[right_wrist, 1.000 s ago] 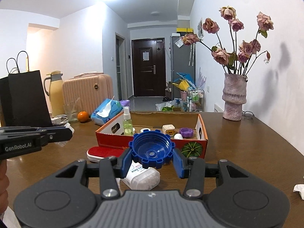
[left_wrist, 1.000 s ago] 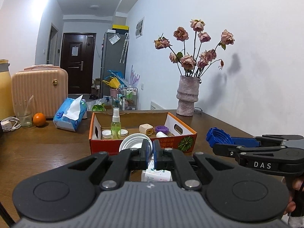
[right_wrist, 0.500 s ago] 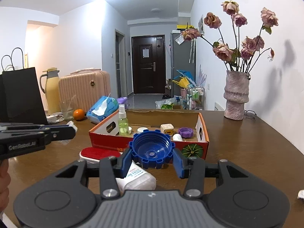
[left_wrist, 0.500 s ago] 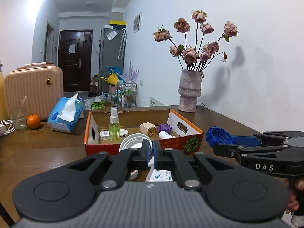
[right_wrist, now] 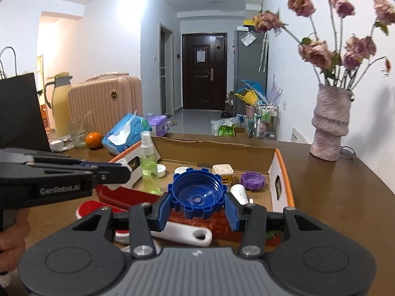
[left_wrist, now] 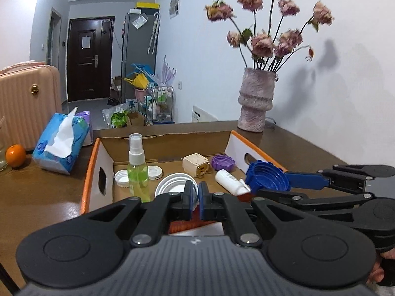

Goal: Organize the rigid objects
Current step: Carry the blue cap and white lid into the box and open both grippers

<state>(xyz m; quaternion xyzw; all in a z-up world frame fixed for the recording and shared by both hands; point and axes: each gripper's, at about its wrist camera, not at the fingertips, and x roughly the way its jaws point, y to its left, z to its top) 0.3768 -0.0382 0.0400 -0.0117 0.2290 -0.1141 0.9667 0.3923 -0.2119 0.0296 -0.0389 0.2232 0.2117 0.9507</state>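
Two hand-held tongs over a brown desk (left_wrist: 44,197), both pointing toward an open cardboard box (left_wrist: 98,162) with orange-edged walls. The left tongs (left_wrist: 195,194) have their blue pads drawn together on the rim of a white round lid (left_wrist: 172,185), which is held at the near edge of the box. The right tongs (right_wrist: 197,206) are clamped on a blue toothed cap (right_wrist: 196,192), one pad on each side, hollow side facing the camera; the cap hangs above the near wall of the box. In the left wrist view the same cap appears at the right, just beside the box's right wall. Contents of the box: a green spray bottle (left_wrist: 137,170) standing upright, a small white cap (left_wrist: 121,178) to its left, a white disc (left_wrist: 155,172) to its right, a cream cube-shaped plug (left_wrist: 196,165), a purple cap (left_wrist: 222,162) by the right wall, and a white tube (left_wrist: 228,178) lying on its side. In front of the box, seen from the right wrist, lie a red-topped item (right_wrist: 93,207) and a white flat piece with a hole (right_wrist: 190,234). Beyond the box: a blue tissue pack (left_wrist: 61,143), an orange (left_wrist: 15,155), a pink suitcase (left_wrist: 27,98), and a vase of dried roses (left_wrist: 256,103).
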